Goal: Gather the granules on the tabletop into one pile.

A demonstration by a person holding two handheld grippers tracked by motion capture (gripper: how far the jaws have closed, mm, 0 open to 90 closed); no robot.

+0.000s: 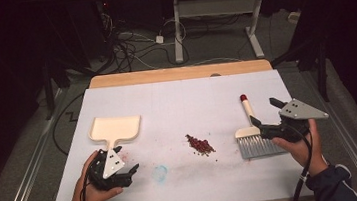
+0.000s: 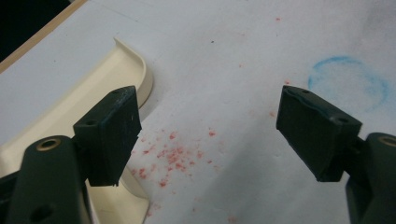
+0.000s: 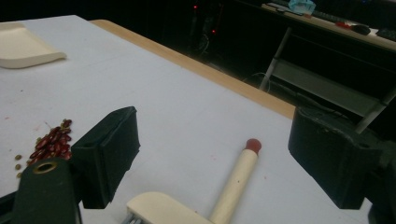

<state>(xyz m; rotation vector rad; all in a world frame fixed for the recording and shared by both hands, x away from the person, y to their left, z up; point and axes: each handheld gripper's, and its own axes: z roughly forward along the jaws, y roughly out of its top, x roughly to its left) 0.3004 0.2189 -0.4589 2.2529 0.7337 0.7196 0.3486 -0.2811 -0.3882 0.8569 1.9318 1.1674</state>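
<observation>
A cream dustpan (image 1: 115, 129) lies flat at the table's left, its mouth facing away from me. My left gripper (image 1: 126, 159) hovers open just right of the pan's handle; in the left gripper view the pan's rim (image 2: 56, 107) sits behind the left jaw and nothing is between the jaws (image 2: 210, 121). A small pile of red beans (image 1: 200, 145) rests mid-table. At the right lies a brush (image 1: 250, 133) with grey bristles and a red-tipped cream handle (image 3: 236, 184). My right gripper (image 1: 266, 112) stands open over that handle, its pads clear of it (image 3: 219, 140).
A blue ring mark (image 1: 160, 173) and faint red stains (image 2: 173, 156) mark the white table cover. The wooden far edge (image 1: 178, 73) borders a dark floor with cables and a desk frame (image 1: 217, 6) beyond.
</observation>
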